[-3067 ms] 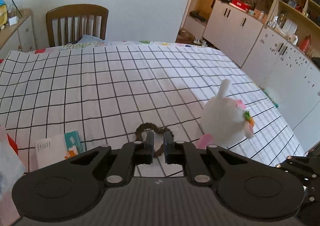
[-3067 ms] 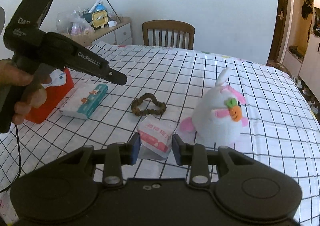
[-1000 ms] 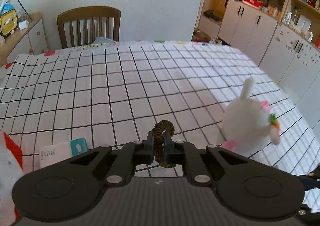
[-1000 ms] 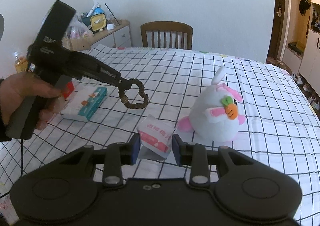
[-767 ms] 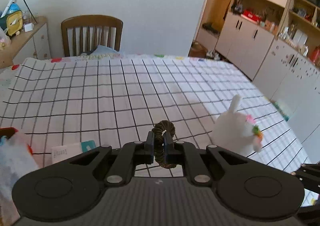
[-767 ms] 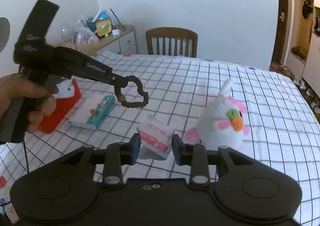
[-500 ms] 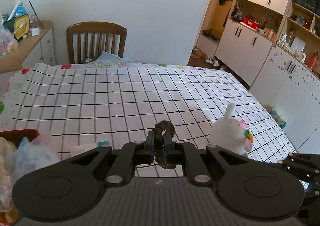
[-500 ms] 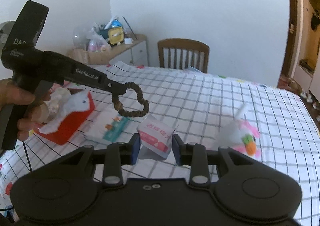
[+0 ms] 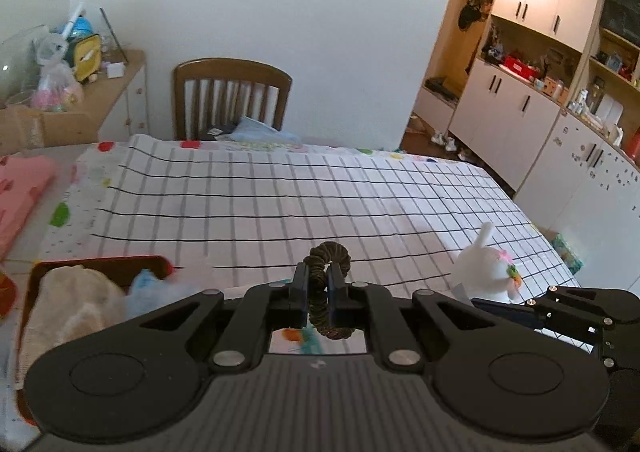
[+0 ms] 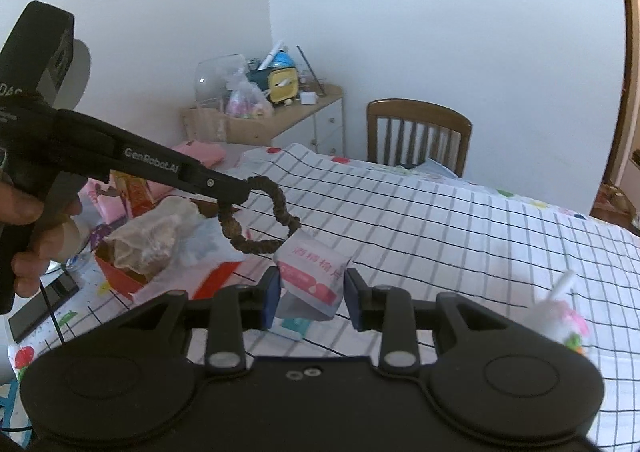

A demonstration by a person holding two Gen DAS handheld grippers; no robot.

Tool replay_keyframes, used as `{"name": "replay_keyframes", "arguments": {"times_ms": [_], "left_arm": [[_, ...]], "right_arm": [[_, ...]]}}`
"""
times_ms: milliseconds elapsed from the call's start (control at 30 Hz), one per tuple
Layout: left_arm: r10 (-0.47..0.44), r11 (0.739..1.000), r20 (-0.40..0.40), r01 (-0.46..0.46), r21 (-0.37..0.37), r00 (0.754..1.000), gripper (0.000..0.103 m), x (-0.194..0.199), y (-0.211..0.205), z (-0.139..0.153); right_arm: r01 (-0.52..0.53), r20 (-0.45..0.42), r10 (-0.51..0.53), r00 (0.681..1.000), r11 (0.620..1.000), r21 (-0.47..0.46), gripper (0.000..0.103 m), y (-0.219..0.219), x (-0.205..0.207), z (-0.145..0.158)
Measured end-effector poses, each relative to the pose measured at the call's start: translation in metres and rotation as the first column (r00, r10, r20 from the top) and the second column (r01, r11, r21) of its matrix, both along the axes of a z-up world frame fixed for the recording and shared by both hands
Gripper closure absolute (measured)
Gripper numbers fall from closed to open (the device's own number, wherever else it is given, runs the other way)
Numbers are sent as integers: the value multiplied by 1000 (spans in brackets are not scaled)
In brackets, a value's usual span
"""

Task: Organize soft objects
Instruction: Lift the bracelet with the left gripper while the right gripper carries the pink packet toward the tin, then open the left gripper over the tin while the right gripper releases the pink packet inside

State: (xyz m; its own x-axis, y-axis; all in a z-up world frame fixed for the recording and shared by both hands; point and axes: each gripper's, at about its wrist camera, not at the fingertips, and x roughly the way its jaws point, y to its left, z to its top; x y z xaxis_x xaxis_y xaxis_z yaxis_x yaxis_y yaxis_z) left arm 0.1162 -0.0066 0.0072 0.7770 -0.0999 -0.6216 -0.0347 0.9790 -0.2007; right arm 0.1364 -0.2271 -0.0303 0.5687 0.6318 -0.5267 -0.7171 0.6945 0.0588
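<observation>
Between our left gripper's (image 9: 318, 294) fingers sits the brown scrunchie (image 9: 328, 284), pinched tight, its loop hanging free in mid-air above the table (image 9: 280, 192) w/ the checked cloth. From the right wrist view we see that same scrunchie (image 10: 256, 218) dangling off the left gripper's (image 10: 236, 188) tip, held by our left hand (image 10: 28, 236). Our right gripper (image 10: 310, 292) is clamped on a small white-and-pink packet (image 10: 312, 276), also off the table. Below and to the left is the red bin (image 10: 120, 276) w/ crumpled soft stuff inside; it shows at the left edge of the left wrist view too (image 9: 100, 266). A white plush toy (image 9: 486, 276) stands on the cloth toward the right, well apart from the bin. A wooden chair (image 9: 232, 100) stands at the table's far end, a cluttered sideboard (image 10: 280, 120) beside it.
</observation>
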Motion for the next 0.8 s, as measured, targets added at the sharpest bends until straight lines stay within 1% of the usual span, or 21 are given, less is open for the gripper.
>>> {"name": "replay_keyframes", "arguments": {"times_ms": [333, 633, 733, 800], "left_arm": [[64, 998, -9, -64, -7, 998, 94, -24, 58, 0], [85, 996, -11, -85, -14, 996, 94, -36, 100, -2], [90, 996, -21, -91, -15, 996, 94, -39, 115, -6], [94, 995, -32, -95, -13, 995, 94, -40, 124, -9]], "right_arm": [[-41, -2, 41, 999, 999, -21, 70, 47, -11, -2], [-91, 1, 91, 996, 994, -53, 70, 98, -14, -6], [-114, 2, 114, 993, 991, -74, 70, 118, -16, -10], [-124, -13, 123, 992, 989, -83, 70, 131, -15, -14]]}}
